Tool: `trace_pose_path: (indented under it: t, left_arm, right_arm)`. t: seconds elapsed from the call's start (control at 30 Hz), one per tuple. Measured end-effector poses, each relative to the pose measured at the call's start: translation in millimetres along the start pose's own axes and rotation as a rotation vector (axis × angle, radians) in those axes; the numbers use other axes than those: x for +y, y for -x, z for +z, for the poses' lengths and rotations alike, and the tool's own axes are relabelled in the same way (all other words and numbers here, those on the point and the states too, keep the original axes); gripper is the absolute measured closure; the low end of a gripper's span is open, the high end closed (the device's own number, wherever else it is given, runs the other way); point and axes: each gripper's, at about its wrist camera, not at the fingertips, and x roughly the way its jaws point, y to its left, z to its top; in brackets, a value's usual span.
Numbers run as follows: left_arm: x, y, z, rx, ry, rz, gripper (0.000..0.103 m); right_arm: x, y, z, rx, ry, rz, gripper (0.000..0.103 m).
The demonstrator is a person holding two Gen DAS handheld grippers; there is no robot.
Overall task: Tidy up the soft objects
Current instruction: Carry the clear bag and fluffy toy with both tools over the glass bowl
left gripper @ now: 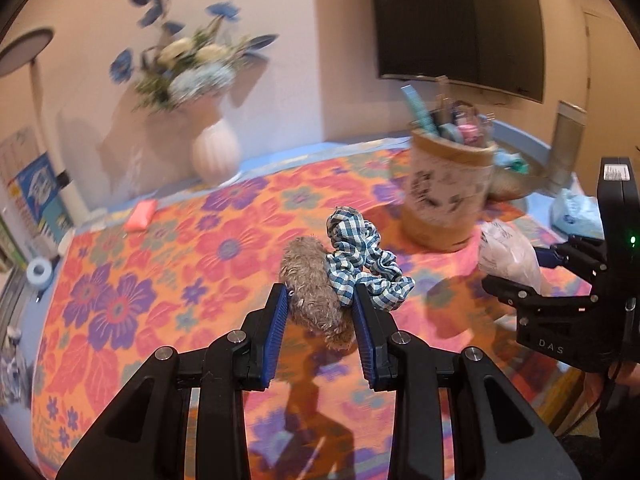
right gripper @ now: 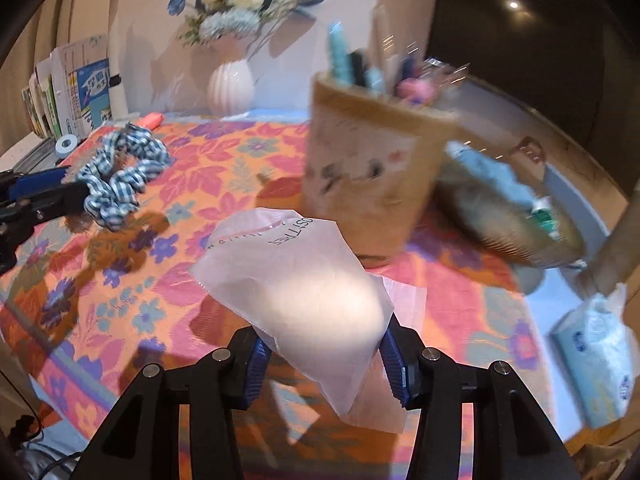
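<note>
My left gripper (left gripper: 320, 300) is shut on a fuzzy brown scrunchie (left gripper: 312, 284) and a blue-and-white checked scrunchie (left gripper: 360, 256), held above the flowered tablecloth (left gripper: 160, 260). The checked scrunchie also shows in the right wrist view (right gripper: 120, 172), at the left gripper's blue pads (right gripper: 40, 184). My right gripper (right gripper: 324, 348) is shut on a white soft item in a clear plastic bag (right gripper: 304, 280), lifted over the cloth. That bag shows in the left wrist view (left gripper: 508, 256) in the right gripper (left gripper: 536, 272).
A tan fabric basket (right gripper: 368, 160) with pens and combs stands behind the bag. A woven bowl (right gripper: 512, 216) with blue items lies to its right. A tissue pack (right gripper: 600, 360) sits at the right edge. A white vase (left gripper: 216, 152) and a pink block (left gripper: 140, 216) are at the back.
</note>
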Motion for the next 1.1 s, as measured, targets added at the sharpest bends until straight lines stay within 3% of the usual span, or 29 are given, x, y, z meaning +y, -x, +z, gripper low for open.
trace_pose_path:
  t: [0.37,0.57,0.87,1.1]
  left_arm:
    - [-97,21,45,-0.071,-0.137,-0.237,0.074]
    - [-141,5,82,-0.093,-0.182,-0.261,0.074]
    - [-157,-30,179,-0.116,-0.079,-0.306,0.074]
    - [-159,-74,221,-0.072,-0.025,-0.326,0.074]
  right_arm:
    - [-75,49,12,-0.086,-0.106,-0.203,0.055]
    - [-123,64,24,-0.095,-0.233,-0.275,0.055]
    - [-188,79,75,-0.190,-0.461,-0.254,0.055]
    - [-223,46,103,-0.178,-0.592,-0.197,0.055]
